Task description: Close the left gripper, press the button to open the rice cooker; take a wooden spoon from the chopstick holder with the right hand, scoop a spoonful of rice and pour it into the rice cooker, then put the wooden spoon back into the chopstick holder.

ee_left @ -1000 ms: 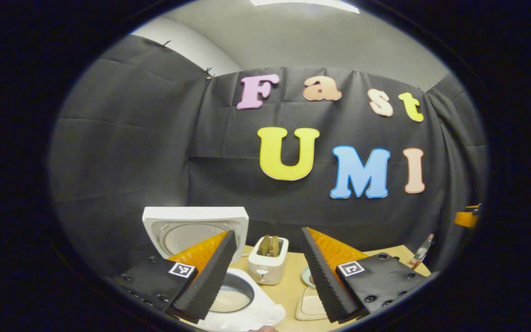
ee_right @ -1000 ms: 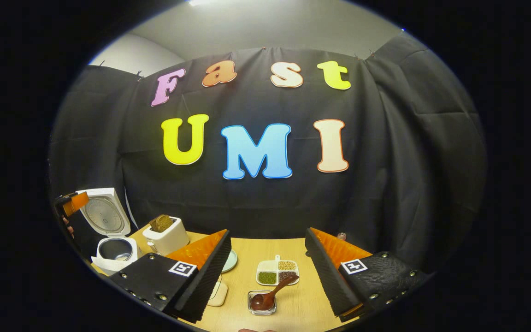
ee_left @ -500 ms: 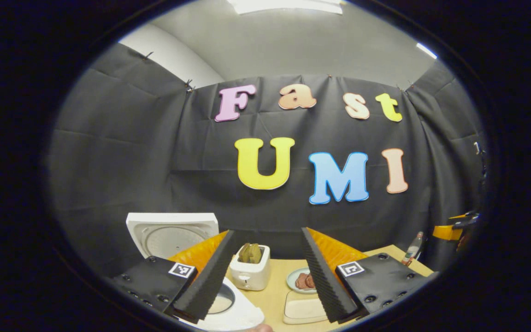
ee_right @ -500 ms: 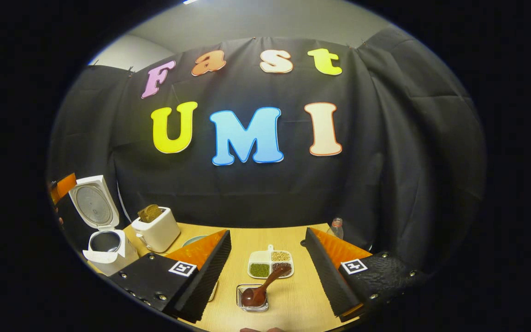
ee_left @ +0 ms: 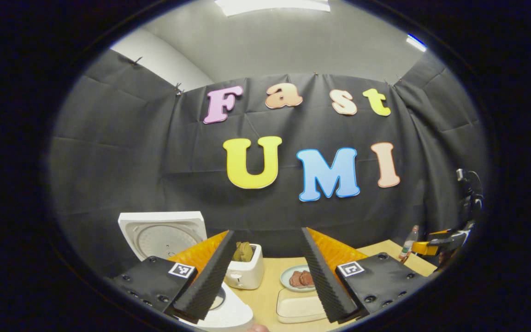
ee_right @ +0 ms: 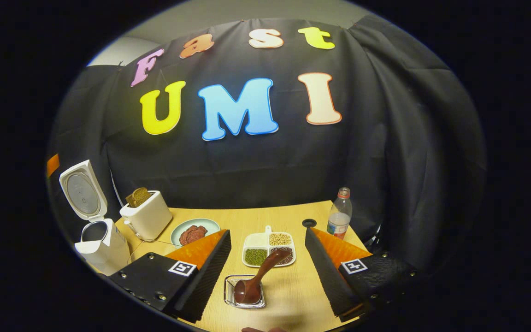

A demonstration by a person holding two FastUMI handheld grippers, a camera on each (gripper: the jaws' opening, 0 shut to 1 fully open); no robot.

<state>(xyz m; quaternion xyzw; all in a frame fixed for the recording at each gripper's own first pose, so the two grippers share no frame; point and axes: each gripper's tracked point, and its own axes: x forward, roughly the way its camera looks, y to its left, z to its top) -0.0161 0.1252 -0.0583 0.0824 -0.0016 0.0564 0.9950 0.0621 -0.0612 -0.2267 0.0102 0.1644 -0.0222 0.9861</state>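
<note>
The wooden table [ee_right: 288,216] carries rice cooker [ee_right: 102,244], toaster [ee_right: 148,219], plate [ee_right: 195,229], bottle [ee_right: 339,219].

Your left claw [ee_left: 265,272] is spread wide, empty, above the pale wooden counter [ee_left: 265,295]. White rice cooker [ee_left: 221,313] below, lid up; white toaster [ee_left: 245,272] between the fingers.

No legible text — none anywhere

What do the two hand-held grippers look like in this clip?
The left hand-held gripper and right hand-held gripper match: two wedge-shaped fingers with ribbed inner faces, each on a black screwed plate bearing a square black-and-white marker.
</note>
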